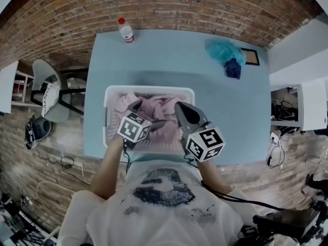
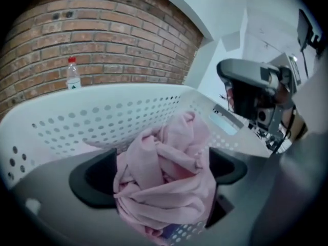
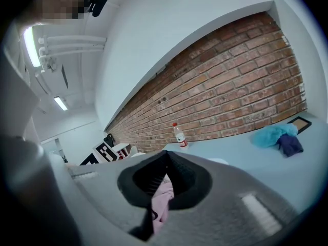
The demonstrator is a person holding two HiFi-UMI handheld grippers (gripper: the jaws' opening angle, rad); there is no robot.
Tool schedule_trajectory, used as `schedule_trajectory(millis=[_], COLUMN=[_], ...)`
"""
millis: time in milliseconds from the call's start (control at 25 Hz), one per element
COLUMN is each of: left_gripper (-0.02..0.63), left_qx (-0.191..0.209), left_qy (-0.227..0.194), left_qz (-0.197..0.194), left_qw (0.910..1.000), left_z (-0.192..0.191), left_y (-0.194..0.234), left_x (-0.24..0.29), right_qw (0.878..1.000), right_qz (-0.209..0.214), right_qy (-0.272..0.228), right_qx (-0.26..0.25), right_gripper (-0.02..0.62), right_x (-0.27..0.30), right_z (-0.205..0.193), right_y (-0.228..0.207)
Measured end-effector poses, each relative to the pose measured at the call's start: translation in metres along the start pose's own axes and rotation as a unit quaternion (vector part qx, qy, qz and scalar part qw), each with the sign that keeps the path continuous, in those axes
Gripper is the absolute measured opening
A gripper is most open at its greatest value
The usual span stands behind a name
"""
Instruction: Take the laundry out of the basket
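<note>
So the left gripper [image 2: 161, 164] is hanging wide open inside the basket [image 1: 109, 118] on the desk [image 1: 220, 99], its jaws sitting either side of the pink laundry [image 2: 169, 152] without squeezing it. The right gripper [image 3: 165, 160] is pinching a fold of that laundry at the basket's right end.

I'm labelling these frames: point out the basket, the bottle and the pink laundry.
basket [image 1: 109, 119]: head view, left wall.
bottle [image 1: 125, 32]: head view, its body.
pink laundry [image 2: 164, 173]: left gripper view, middle of bundle.
</note>
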State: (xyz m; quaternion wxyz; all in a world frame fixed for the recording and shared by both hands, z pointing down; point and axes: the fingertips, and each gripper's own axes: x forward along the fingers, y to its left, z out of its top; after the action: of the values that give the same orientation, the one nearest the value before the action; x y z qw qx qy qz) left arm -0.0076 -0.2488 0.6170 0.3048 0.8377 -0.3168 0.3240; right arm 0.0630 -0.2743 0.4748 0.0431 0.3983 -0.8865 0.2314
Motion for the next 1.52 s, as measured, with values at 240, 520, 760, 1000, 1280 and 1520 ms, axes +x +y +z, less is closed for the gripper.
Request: schedule_trajectory(millis=[240,520,760,1000,1280,1520], left_gripper=[0.537,0.537,0.537,0.537,0.53,0.414], left_qx=[0.016,0.018,0.05,0.041,0.049,0.059], left_qy=[0.028,0.041,0.069,0.071,0.073,0.071], left_qz=[-0.021,-0.02,0.012,0.023,0.046,0.051], left_qw=[0.9993,0.9988,0.9963,0.9964,0.9951,0.9944], left_z=[-0.006,-0.011,-0.021,-0.023,-0.027,-0.023], left_y=[-0.005,-0.002,0.006,0.014,0.024,0.021], left_x=[0.022,0.041,0.065,0.076,0.087,0.082], right_qw=[1.0,1.0,1.0,0.999,0.999,0.999], right_qz=[-0.008,-0.016,-0.026,-0.033,-0.033,-0.031], right_qy=[0.002,0.003,-0.001,-0.003,-0.004,-0.007], right_qx=[0.004,0.004,0.007,0.013,0.023,0.025], right_gripper=[-0.003,-0.003,-0.003,-0.003,-0.003,-0.003], right_x=[0.0,0.0,-0.002,-0.005,-0.006,-0.008], right_z=[0.0,0.003,0.005,0.006,0.005,0.006], right_y=[-0.007,-0.014,-0.02,-0.026,-0.029,-0.028])
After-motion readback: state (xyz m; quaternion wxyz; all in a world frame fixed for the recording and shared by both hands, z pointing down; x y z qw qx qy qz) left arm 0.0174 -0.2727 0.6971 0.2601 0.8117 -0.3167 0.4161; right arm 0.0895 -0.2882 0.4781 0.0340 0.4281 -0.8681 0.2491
